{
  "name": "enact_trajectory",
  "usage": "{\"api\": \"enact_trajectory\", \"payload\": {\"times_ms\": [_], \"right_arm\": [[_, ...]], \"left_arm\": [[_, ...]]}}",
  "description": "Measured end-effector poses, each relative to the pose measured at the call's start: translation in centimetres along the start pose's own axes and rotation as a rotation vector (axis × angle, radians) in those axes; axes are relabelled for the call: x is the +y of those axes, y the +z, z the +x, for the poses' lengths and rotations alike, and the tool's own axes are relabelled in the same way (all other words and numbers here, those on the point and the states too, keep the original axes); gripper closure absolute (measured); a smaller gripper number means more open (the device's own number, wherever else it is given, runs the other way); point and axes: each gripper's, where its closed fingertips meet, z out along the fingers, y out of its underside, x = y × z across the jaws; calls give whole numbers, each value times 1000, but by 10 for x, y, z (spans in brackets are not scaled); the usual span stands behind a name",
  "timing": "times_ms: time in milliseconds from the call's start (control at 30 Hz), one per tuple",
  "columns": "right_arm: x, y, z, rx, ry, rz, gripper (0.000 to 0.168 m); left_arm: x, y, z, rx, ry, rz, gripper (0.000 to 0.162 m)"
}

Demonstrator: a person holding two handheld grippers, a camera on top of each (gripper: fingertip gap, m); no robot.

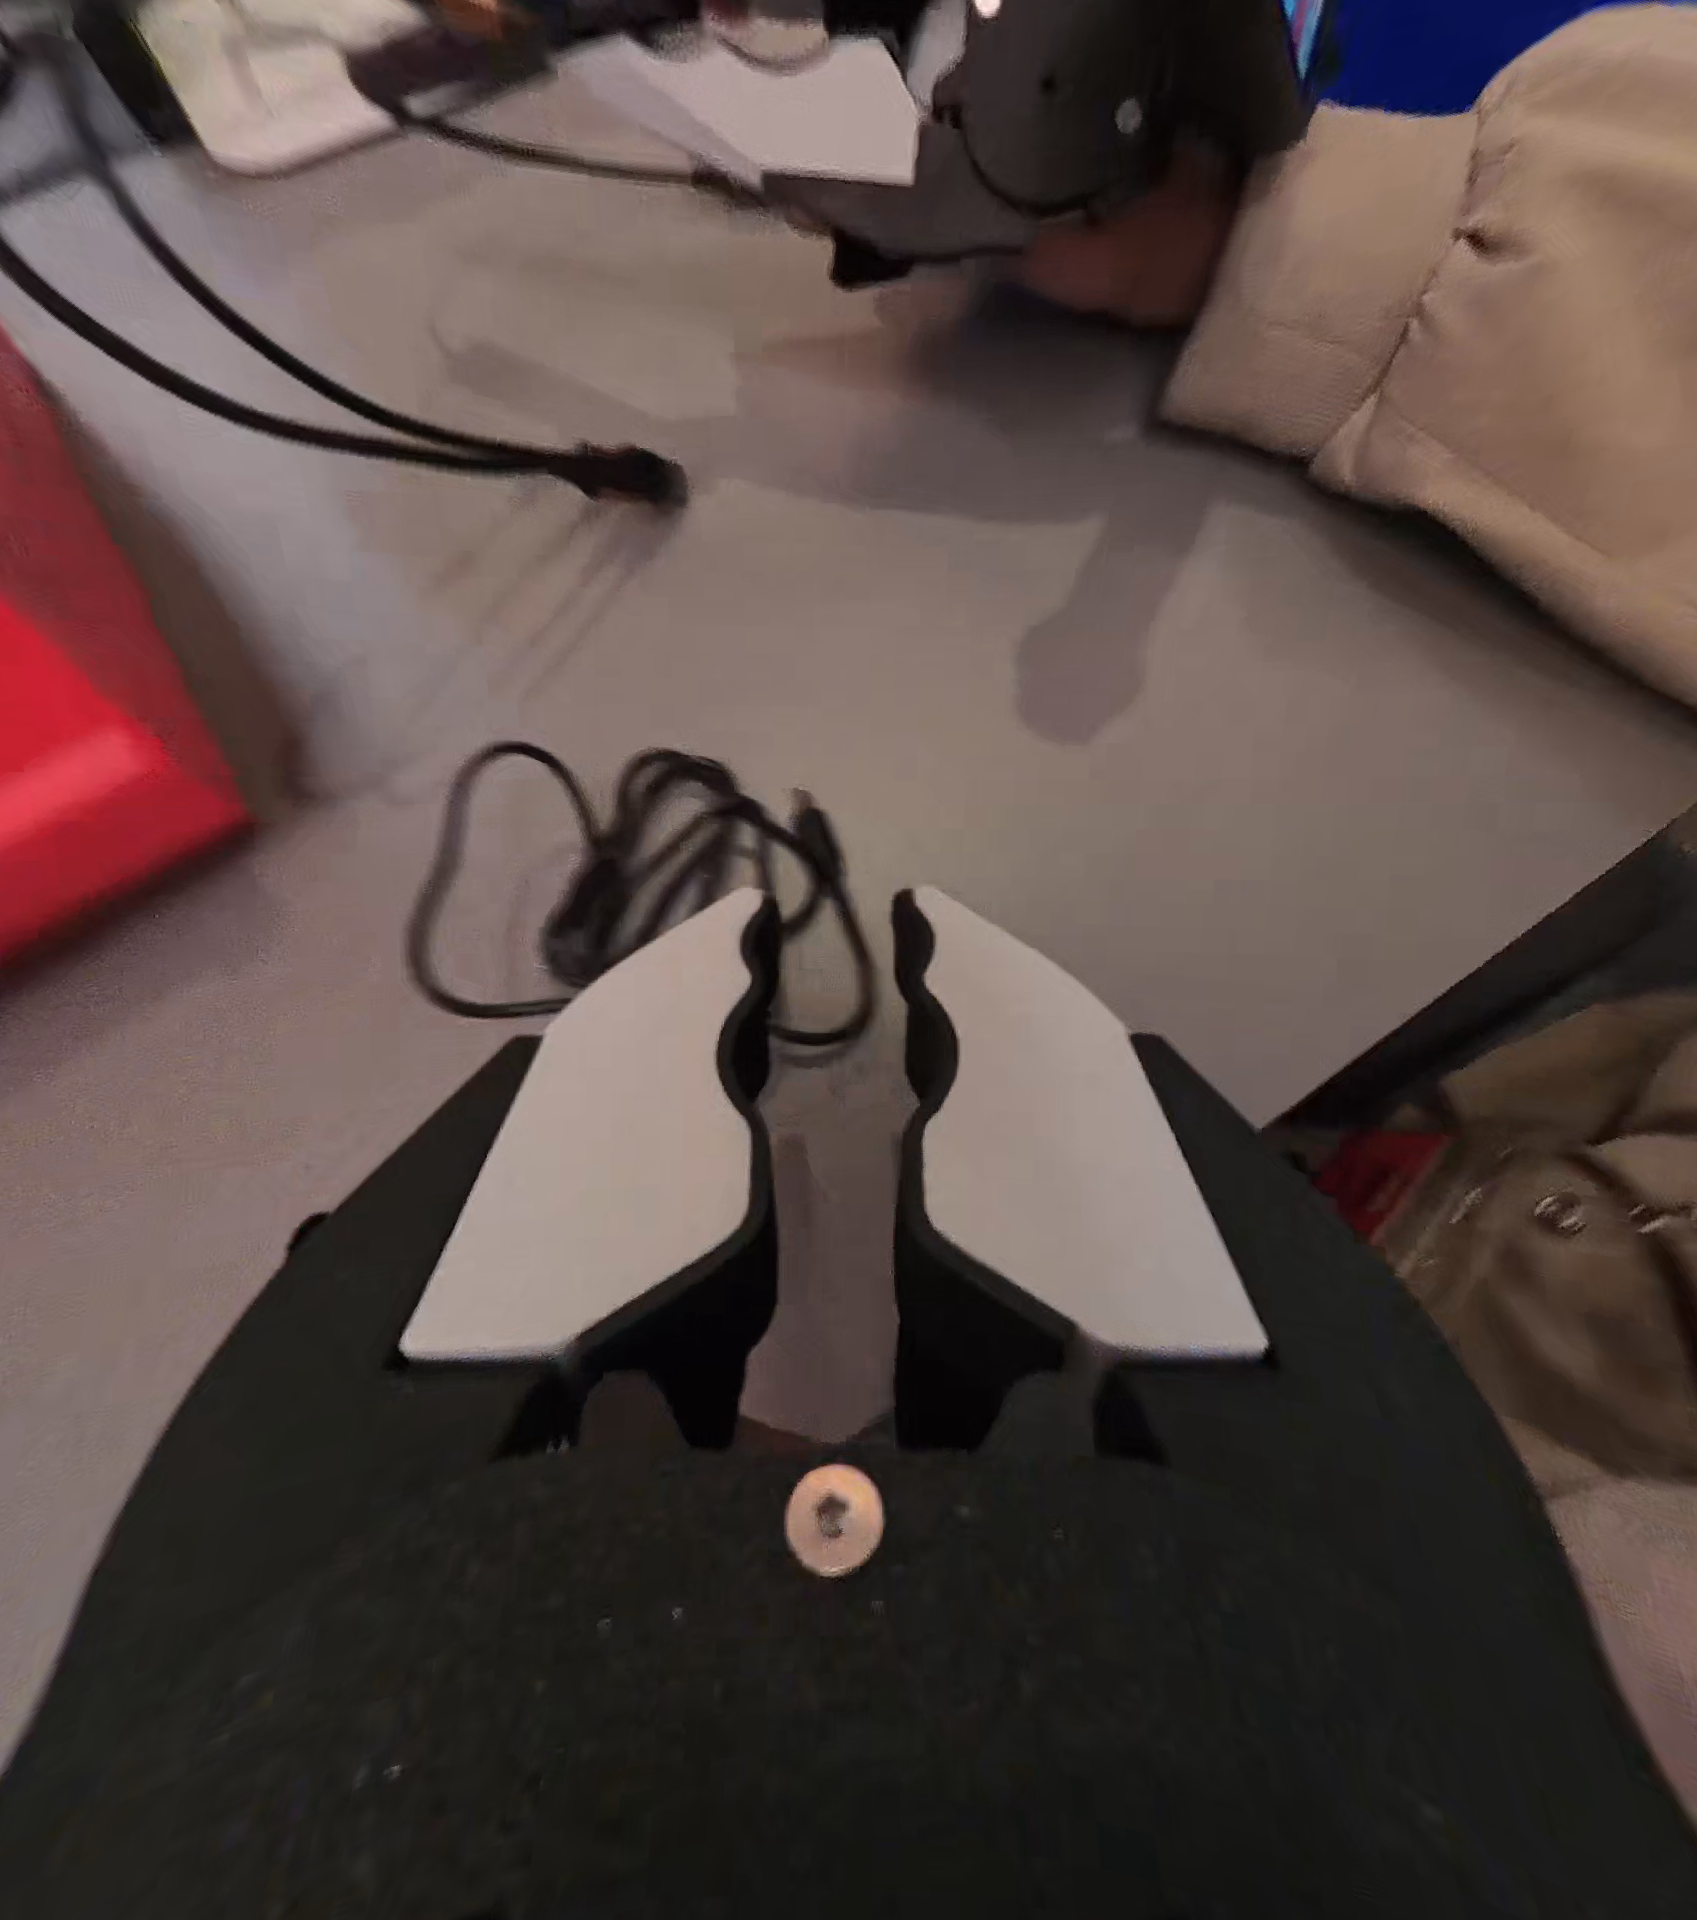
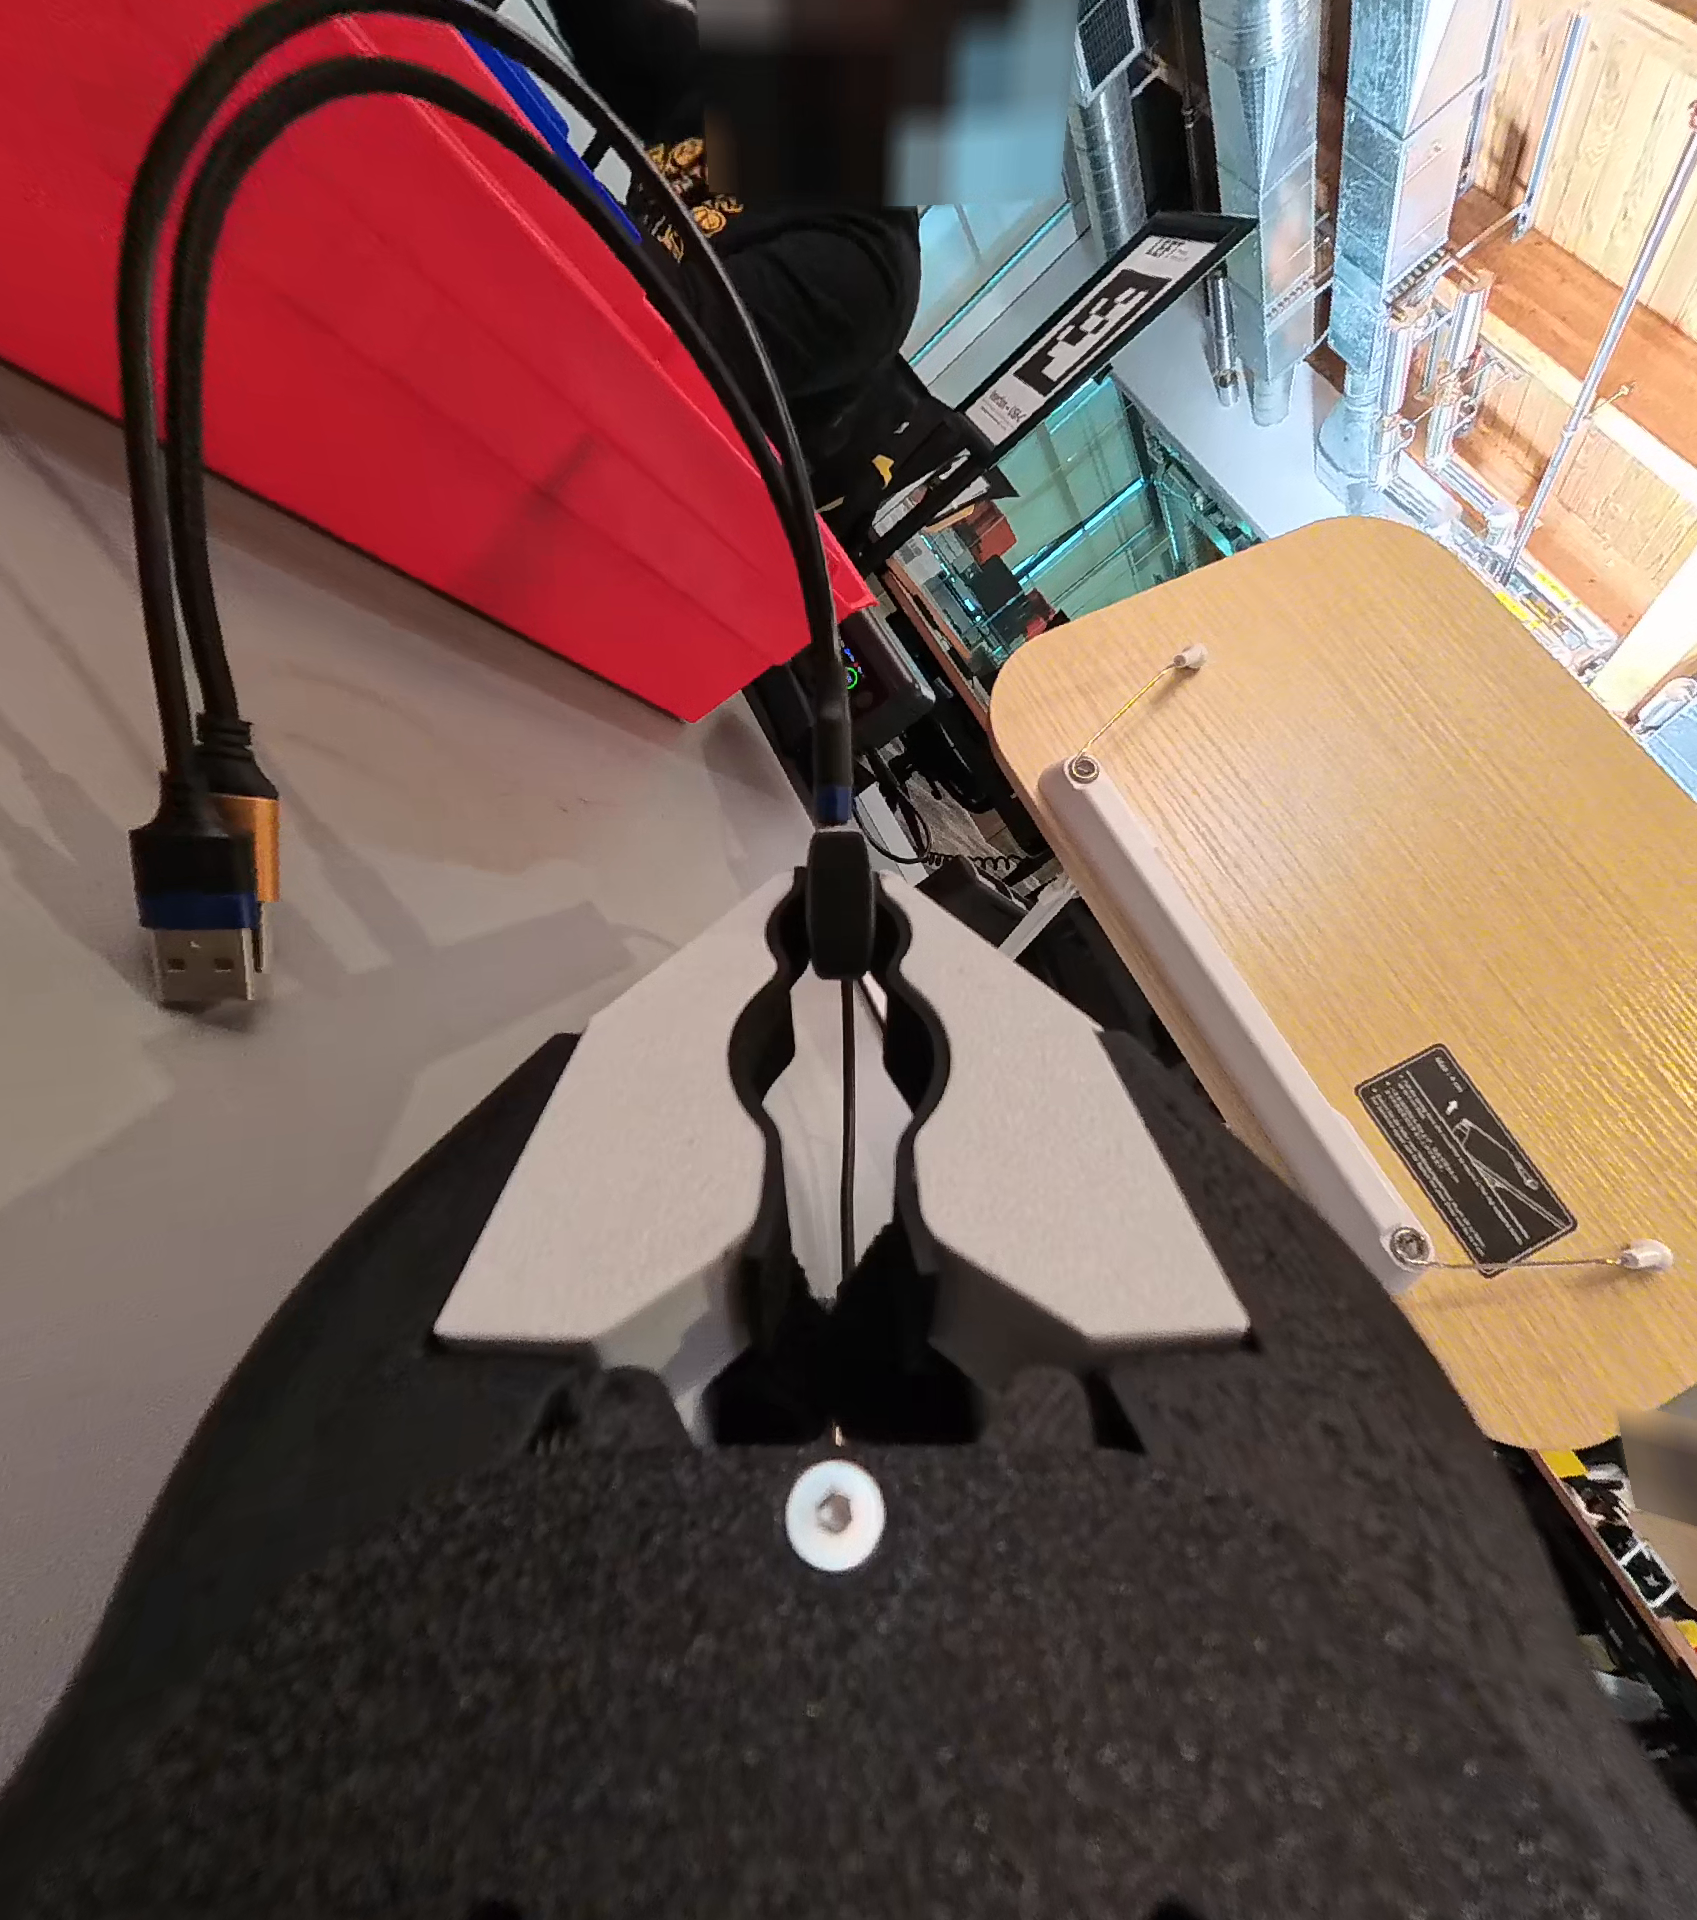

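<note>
In the left wrist view my left gripper [image 1: 831, 902] is open and empty, low over a grey table [image 1: 927, 644]. A thin black cable [image 1: 636, 883] lies tangled on the table just ahead of its fingertips and partly between them. In the right wrist view my right gripper [image 2: 831, 896] is shut on the black plug end [image 2: 839, 914] of a black cable [image 2: 719, 270] that arcs up and to the left. Two braided cables hang beside it, ending in two USB plugs [image 2: 205, 883] that rest on the table.
A red bin [image 1: 13, 665] stands at the left; it also shows in the right wrist view [image 2: 387, 343]. A beige padded sleeve [image 1: 1550, 343] reaches in from the right. A wooden board [image 2: 1446, 935] sits beyond the table edge. Thick black cables [image 1: 304, 405] lie at the far left.
</note>
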Motion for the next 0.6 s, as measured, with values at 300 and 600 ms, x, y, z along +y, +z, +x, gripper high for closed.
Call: {"api": "enact_trajectory", "payload": {"times_ms": [300, 600], "right_arm": [[-1, 0, -2, -5, -3, 3, 160], [0, 0, -3, -11, -4, -2, 159]], "left_arm": [[19, 40, 11, -88, 34, -111, 137], [39, 54, 3, -46, -67, -189, 144]]}}
